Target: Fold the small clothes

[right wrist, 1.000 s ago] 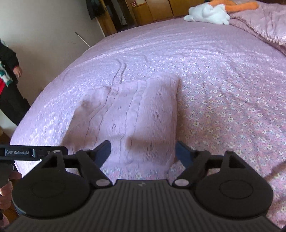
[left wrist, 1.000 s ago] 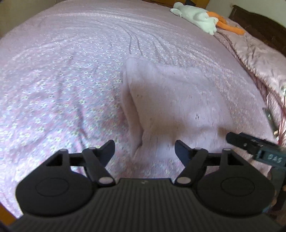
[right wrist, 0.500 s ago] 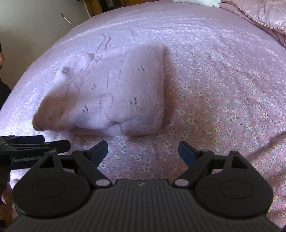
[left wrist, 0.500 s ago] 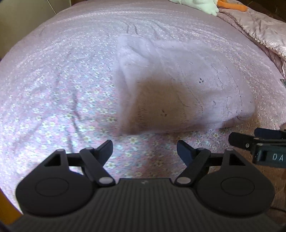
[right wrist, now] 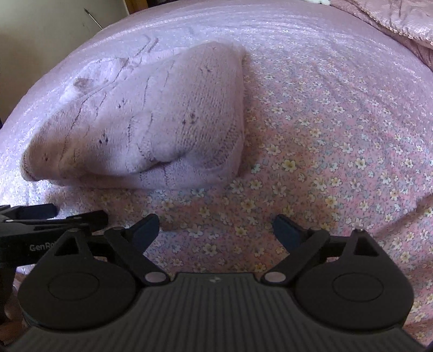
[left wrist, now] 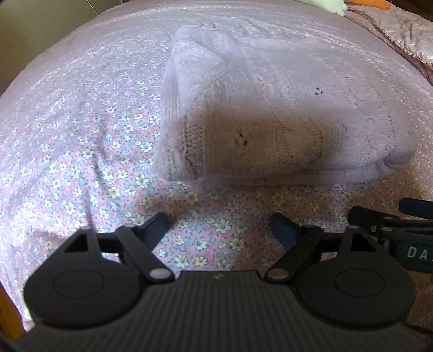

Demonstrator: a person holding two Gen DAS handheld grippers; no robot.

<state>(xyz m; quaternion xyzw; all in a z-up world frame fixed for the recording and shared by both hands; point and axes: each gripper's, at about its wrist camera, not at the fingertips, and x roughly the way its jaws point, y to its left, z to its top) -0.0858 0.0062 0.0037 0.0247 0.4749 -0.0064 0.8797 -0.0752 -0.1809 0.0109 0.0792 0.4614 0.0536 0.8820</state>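
Observation:
A folded pale-lilac knitted garment (left wrist: 270, 108) lies on the floral pink bedsheet (left wrist: 81, 135); the right wrist view shows the same knit (right wrist: 151, 127) to the upper left. My left gripper (left wrist: 220, 226) hovers over bare sheet just short of the knit's near edge, jaws opening, nothing between them. My right gripper (right wrist: 216, 226) is likewise over the sheet, near the garment's right corner, jaws opening and empty. Each gripper shows at the edge of the other's view: the right gripper (left wrist: 392, 224), the left gripper (right wrist: 40, 216).
A quilted pink blanket (left wrist: 400, 29) is bunched at the far right of the bed. A white and orange plush toy (left wrist: 333, 5) lies at the top edge. A beige wall (right wrist: 54, 27) borders the bed's far left side.
Both grippers have dropped lower and tilted down toward the sheet, and their jaws have spread wider. The garment now lies ahead of the fingers instead of under them.

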